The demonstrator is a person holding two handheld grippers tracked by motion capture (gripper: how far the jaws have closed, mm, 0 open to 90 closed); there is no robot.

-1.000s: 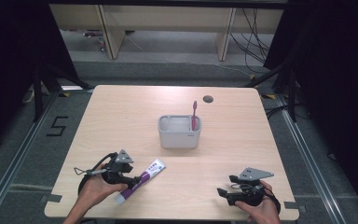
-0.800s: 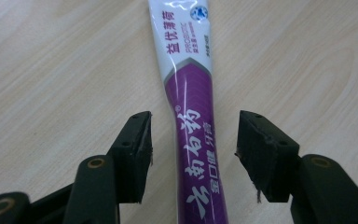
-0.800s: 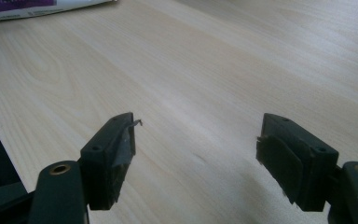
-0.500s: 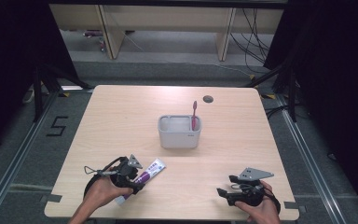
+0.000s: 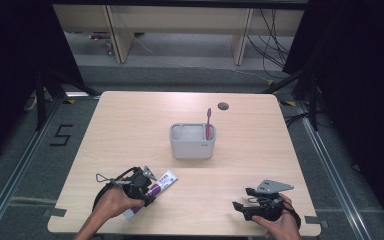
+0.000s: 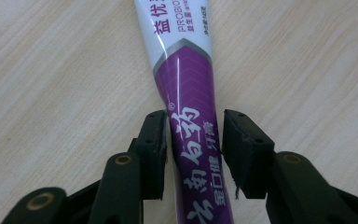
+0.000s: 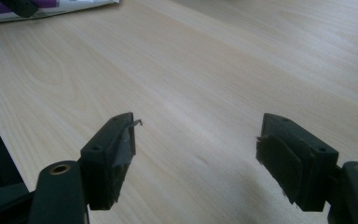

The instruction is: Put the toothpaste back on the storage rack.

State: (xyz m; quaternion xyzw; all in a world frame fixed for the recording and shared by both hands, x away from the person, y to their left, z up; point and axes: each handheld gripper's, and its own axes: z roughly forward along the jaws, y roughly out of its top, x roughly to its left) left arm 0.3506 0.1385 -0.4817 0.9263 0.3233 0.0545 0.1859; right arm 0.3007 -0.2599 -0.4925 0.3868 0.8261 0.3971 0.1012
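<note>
We find the toothpaste tube lying flat near the tabletop's front-left corner. The left gripper has just been closing; its jaws flank the purple body, with no firm pinch yet. We judge the tube light, soft and slick; grip mid-body. The right gripper rests spread. The grey holder carries one toothbrush.

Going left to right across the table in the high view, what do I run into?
left gripper → toothpaste tube → grey holder → pink toothbrush standing in it → right gripper
</note>
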